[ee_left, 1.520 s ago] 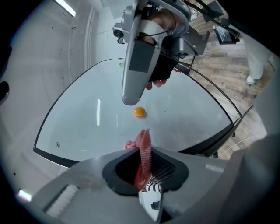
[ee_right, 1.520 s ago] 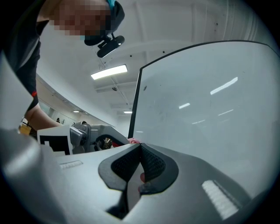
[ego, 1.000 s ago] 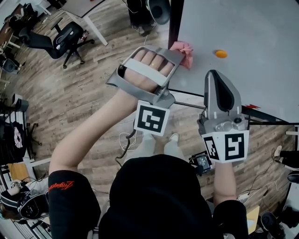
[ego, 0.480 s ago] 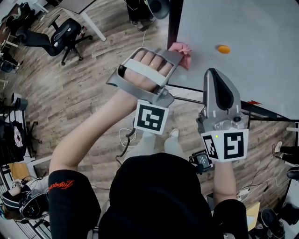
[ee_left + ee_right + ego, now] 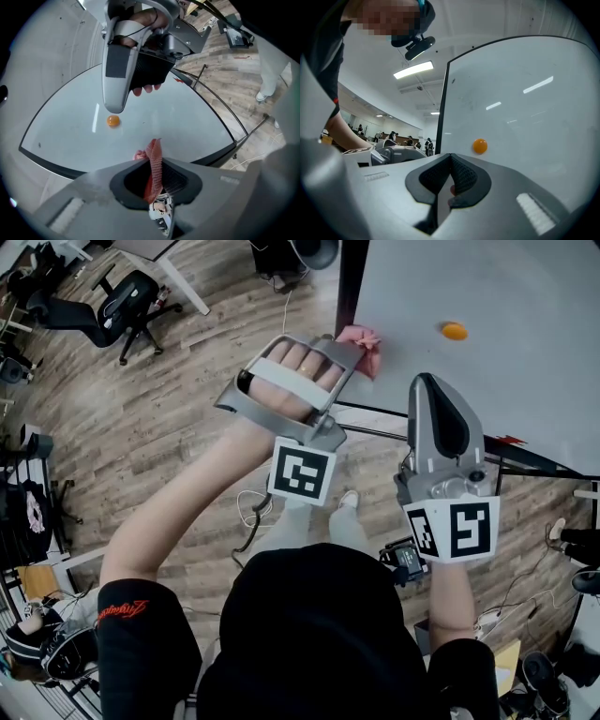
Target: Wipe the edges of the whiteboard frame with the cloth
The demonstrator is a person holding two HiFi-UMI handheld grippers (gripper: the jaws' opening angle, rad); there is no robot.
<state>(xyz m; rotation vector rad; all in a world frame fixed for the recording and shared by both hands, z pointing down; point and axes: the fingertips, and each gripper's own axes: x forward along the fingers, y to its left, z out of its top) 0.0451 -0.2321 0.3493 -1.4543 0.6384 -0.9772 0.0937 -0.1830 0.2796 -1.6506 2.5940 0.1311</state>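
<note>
The whiteboard [image 5: 506, 381] stands at the upper right of the head view, with a black frame [image 5: 351, 287] down its left edge. My left gripper [image 5: 345, 345] is shut on a pink cloth [image 5: 362, 341], which it holds against that edge. In the left gripper view the cloth [image 5: 153, 161] hangs pinched between the jaws, above the board's surface [image 5: 154, 117]. My right gripper [image 5: 433, 395] is shut with nothing in it, its tip over the board's lower part. An orange magnet [image 5: 455, 331] sticks on the board, beyond the right gripper [image 5: 450, 180].
A black office chair [image 5: 131, 301] and a table leg [image 5: 183, 287] stand on the wooden floor [image 5: 141, 427] at the upper left. The board's stand bars [image 5: 375, 432] run below its lower edge. Cables [image 5: 248, 512] and a small device [image 5: 405, 561] lie near the person's feet.
The board and magnet have drifted slightly up in the head view. Both grippers keep nearly the same places, the left one still pressing the cloth on the frame's left edge.
</note>
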